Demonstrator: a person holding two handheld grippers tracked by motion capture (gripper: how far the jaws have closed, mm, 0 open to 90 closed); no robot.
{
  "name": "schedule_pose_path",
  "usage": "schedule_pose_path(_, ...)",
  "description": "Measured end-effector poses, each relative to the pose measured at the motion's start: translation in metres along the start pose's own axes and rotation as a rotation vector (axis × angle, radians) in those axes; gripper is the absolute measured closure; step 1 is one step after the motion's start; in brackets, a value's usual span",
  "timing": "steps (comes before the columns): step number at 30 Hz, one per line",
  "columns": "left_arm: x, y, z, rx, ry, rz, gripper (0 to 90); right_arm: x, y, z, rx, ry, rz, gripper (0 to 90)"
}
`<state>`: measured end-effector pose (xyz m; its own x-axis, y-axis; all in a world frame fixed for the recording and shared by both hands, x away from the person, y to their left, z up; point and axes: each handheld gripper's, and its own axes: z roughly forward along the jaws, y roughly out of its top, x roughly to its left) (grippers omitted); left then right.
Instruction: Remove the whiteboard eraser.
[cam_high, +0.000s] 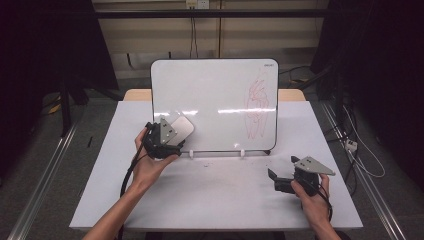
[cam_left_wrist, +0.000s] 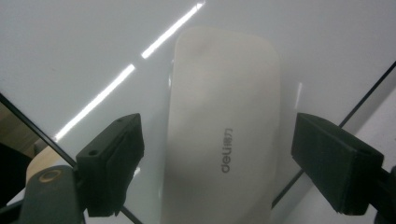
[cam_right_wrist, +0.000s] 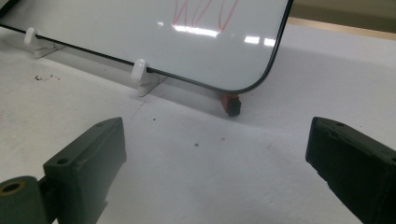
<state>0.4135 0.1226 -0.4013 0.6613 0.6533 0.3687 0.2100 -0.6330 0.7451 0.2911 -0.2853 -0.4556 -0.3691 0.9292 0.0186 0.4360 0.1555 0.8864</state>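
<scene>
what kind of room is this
Probably a lab or recording bay, not a home: a white table holds a propped whiteboard, dark curtains hang at both sides, and cables trail across the floor.

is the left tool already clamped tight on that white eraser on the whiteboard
No: in the left gripper view the left tool has its jaws either side of the white eraser with gaps showing, against the whiteboard.

The high view looks down the table at the whiteboard (cam_high: 215, 100); both gripper views face it close up.
</scene>
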Motion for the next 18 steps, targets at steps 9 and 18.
schedule_pose_path(9, -0.0047, -0.0005, 0.0046, 0.018, 0.018, 0.02, 24.9, 0.0003, 0.0001, -0.0001, 0.0, -0.002, 0.0, 4.9)
schedule_pose_path(18, -0.0067, -0.0005, 0.0108, 0.039, 0.051, 0.055, 29.0, 0.001, 0.0002, 0.0001, 0.003, -0.002, -0.002, 4.9)
